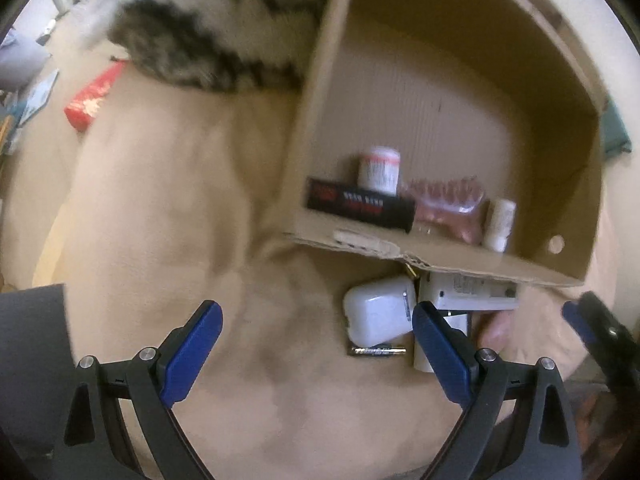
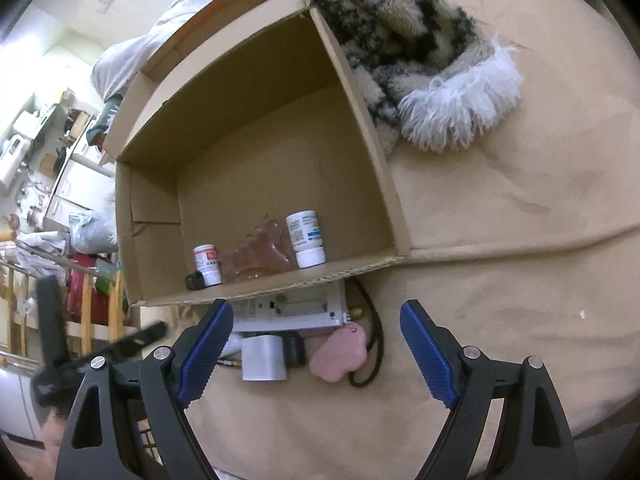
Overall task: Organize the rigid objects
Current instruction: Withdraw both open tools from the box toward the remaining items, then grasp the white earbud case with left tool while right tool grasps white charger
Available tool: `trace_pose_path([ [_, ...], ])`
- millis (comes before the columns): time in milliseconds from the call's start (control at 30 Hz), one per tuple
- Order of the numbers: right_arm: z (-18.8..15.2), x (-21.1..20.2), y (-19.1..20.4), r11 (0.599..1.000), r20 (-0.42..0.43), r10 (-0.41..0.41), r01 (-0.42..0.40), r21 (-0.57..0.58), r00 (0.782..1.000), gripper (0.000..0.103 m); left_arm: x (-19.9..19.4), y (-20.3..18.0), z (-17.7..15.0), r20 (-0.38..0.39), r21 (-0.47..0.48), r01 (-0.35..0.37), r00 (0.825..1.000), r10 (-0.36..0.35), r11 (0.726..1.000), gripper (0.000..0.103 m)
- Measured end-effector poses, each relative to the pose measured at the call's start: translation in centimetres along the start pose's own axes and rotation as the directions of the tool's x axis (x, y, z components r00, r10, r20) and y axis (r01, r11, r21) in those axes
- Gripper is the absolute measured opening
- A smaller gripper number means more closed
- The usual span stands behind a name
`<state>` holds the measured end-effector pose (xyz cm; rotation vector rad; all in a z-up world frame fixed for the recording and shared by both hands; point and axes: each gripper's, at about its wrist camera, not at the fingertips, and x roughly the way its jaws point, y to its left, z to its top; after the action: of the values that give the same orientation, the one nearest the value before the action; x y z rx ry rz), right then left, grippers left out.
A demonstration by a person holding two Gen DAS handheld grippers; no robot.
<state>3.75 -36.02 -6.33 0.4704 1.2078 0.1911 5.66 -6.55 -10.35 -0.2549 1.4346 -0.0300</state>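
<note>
An open cardboard box (image 1: 440,92) lies on a tan bedcover. Along its near wall are a black carton (image 1: 360,204), a red-labelled white bottle (image 1: 378,170), a pink plastic piece (image 1: 448,208) and a small white bottle (image 1: 500,224). Just outside the box lie a white rounded case (image 1: 378,308), a flat white device (image 1: 472,290) and a battery (image 1: 378,350). My left gripper (image 1: 318,344) hangs open above the cover, left of that pile. My right gripper (image 2: 316,332) is open over a white cylinder (image 2: 262,358), a pink cloud-shaped piece (image 2: 340,354) and a black cord (image 2: 374,344).
A furry black-and-white patterned blanket (image 2: 404,40) lies against the box's far side. A red packet (image 1: 94,94) lies at the cover's far left edge. Room furniture and clutter (image 2: 48,184) stand beyond the bed's edge. Bare tan cover (image 2: 500,220) spreads to the right of the box.
</note>
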Motion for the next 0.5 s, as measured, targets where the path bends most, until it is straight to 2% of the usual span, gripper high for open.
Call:
trace_pose_path([
  [200, 0.0, 0.3, -0.1, 1.0, -0.007, -0.016, 0.016, -0.001, 1.0, 0.091, 3.6, -1.8, 0.0, -0.062, -0.014, -0.021, 0.998, 0.021, 1.0, 0.095],
  [500, 0.2, 0.6, -0.7, 1.0, -0.022, -0.011, 0.011, 0.028, 1.0, 0.091, 5.1, -4.6, -0.4, -0.047, 0.058, -0.099, 0.994, 0.102, 0.993, 0.094],
])
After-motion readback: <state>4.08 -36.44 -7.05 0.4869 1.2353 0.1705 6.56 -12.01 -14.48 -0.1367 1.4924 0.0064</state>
